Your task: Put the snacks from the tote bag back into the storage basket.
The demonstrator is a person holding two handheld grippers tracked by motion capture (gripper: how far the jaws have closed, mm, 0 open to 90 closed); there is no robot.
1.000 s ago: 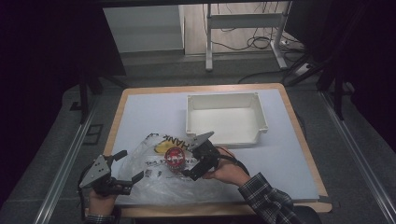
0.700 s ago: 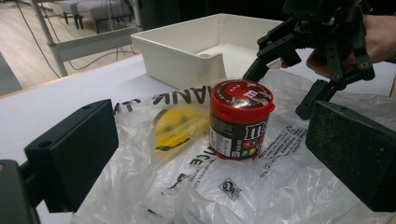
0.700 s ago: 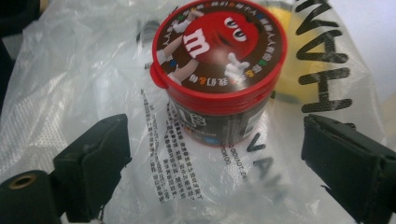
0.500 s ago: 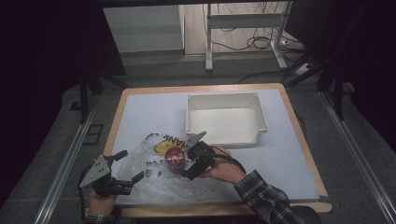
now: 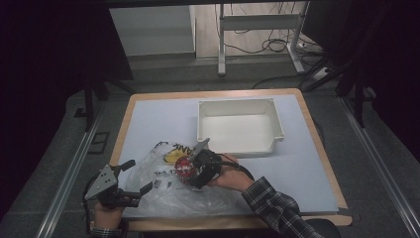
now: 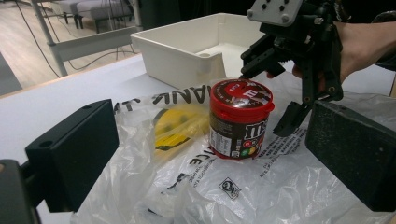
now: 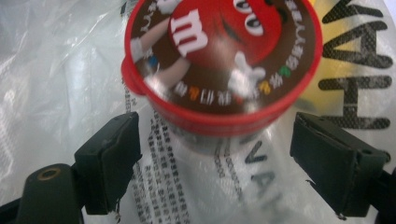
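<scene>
**Closing in on the candy jar**

Standing upright on the crumpled plastic bag (image 6: 224,186), the candy jar (image 6: 239,120) with its red lid is flanked by the right gripper (image 7: 215,163), which is lowered over it from above. Compared with the high view 1 second ago, the right hand is seen shifted slightly toward the jar, and its jaws have just been closing; the jar sits between them, yet in the right gripper view a gap is seen on each side and the pads do not press on it. The grip is therefore judged not yet made, and the closing is read as the start of a pick-up.

The left gripper (image 5: 130,187) is held at the bag's near left edge, unmoved against the earlier frames, with its jaws spread wide and nothing between them. The white bin (image 5: 237,126) is seen beyond the bag, well apart from the jar, on the table (image 5: 148,119).
</scene>
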